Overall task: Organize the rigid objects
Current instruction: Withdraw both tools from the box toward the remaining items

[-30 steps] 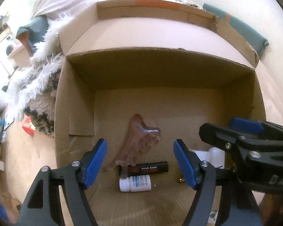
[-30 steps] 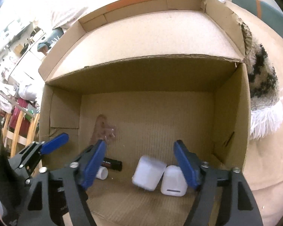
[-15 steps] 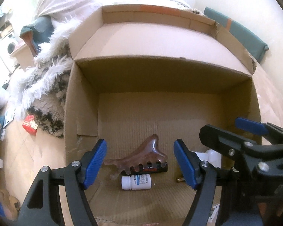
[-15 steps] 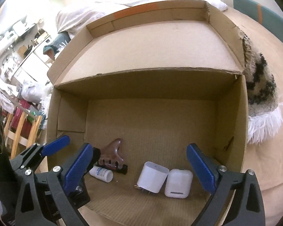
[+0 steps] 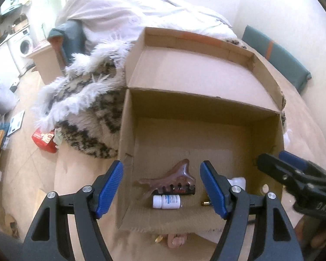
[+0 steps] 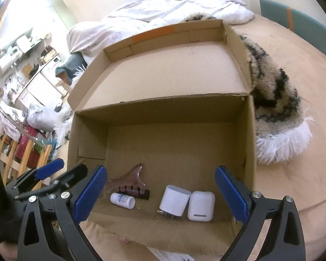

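We are holding our right gripper [image 6: 160, 193] spread as wide as it goes, its jaws having just been opening, and nothing is sitting between its blue pads. Our left gripper [image 5: 162, 189] is likewise standing open and empty, hovering over the near edge of the cardboard box [image 6: 248, 143].

Just beyond the right pads, on the box floor, we are looking at a white charger plug [image 6: 173, 200] touching a white earbud case [image 6: 201, 205] on its right. Further left, the brown comb-shaped scraper [image 5: 169, 180] is lying partly over a black cylinder [image 5: 184, 190], with a small white pill bottle [image 5: 166, 201] in front of them and a tiny brass piece [image 5: 205, 203] off to the side.

We are judging all of these as light and stiff. The earbud case and plug look smooth and slippery, so we would be pinching them across their flat faces. The bottle may roll; its body is the place to grip. The scraper seems thin and perhaps brittle at its teeth, so the solid spine is the safer hold.

Around the box, a fluffy patterned throw [image 6: 278, 117] is lying on the beige bed.
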`<state>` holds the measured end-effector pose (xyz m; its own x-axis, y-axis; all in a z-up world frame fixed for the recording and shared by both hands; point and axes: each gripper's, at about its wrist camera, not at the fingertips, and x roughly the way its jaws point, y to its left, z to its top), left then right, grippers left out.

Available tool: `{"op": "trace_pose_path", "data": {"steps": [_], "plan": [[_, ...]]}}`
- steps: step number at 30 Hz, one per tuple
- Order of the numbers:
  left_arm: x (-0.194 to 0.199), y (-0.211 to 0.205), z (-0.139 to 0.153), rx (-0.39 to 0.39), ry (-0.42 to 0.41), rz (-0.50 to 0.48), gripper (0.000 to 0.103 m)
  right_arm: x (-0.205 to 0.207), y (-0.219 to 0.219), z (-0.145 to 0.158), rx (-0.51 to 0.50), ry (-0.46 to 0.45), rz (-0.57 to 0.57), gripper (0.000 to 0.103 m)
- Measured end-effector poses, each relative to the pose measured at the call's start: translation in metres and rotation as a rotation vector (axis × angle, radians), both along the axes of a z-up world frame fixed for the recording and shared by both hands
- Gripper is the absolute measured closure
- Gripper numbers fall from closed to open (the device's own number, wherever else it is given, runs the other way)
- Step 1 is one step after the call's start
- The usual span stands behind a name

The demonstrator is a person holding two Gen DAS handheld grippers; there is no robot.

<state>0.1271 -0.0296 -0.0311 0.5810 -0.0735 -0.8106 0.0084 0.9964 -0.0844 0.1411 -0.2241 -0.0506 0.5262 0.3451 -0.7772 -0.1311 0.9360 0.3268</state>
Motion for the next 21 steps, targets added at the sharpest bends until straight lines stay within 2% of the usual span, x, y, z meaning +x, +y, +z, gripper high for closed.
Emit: {"op": "trace_pose_path", "data": {"steps": [4,9,13,21], "plan": [[-0.016,0.007,0.006,0.029,-0.024,0.012,0.032,-0.016,-0.007,0.01,-0.001,-0.029,-0.004,0.0],[-0.037,0.023,0.003,0.021,-0.014,0.049,0.032,-0.041,-0.018,0.009,0.014,-0.003,-0.02,0.0],[-0.048,0.035,-0.011,-0.002,0.028,0.083,0.032,-0.056,-0.025,0.004,0.019,0.024,-0.03,0.0],[-0.058,0.038,-0.043,-0.056,0.157,0.073,0.032,-0.071,-0.038,-0.027,0.017,0.168,-0.063,0.0]]}}
